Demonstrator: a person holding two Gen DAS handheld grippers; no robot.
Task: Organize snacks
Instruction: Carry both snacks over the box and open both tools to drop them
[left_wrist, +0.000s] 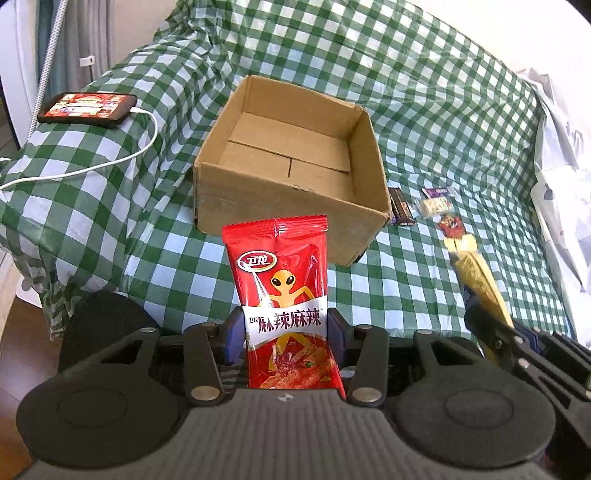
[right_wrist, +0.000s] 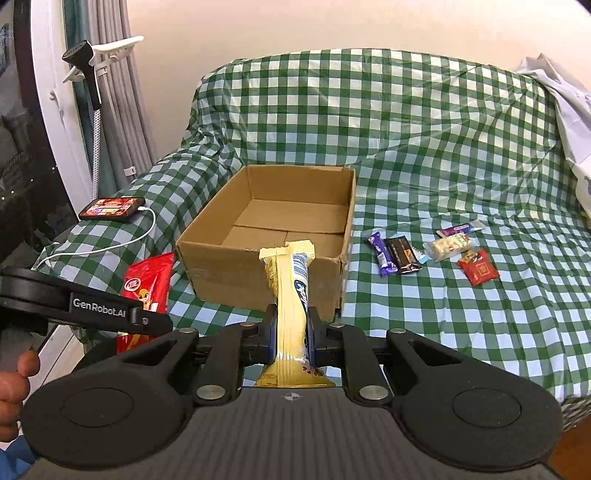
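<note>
My left gripper (left_wrist: 286, 332) is shut on a red snack packet (left_wrist: 282, 280) with an orange alien figure, held upright just short of the open cardboard box (left_wrist: 258, 206). In the right wrist view my right gripper (right_wrist: 290, 332) is shut on a yellow snack packet (right_wrist: 291, 295), edge-on, in front of the same cardboard box (right_wrist: 236, 273). The box holds nothing. The red packet (right_wrist: 149, 284) and the left gripper's body show at the left of that view. The yellow packet (left_wrist: 476, 280) shows at the right of the left wrist view.
Several small snacks (right_wrist: 432, 253) lie on the green checked cloth (right_wrist: 443, 147) right of the box. A phone (right_wrist: 112, 208) on a white cable lies left of it. White crumpled plastic (left_wrist: 561, 177) sits far right. A person's hand (right_wrist: 14, 387) shows at lower left.
</note>
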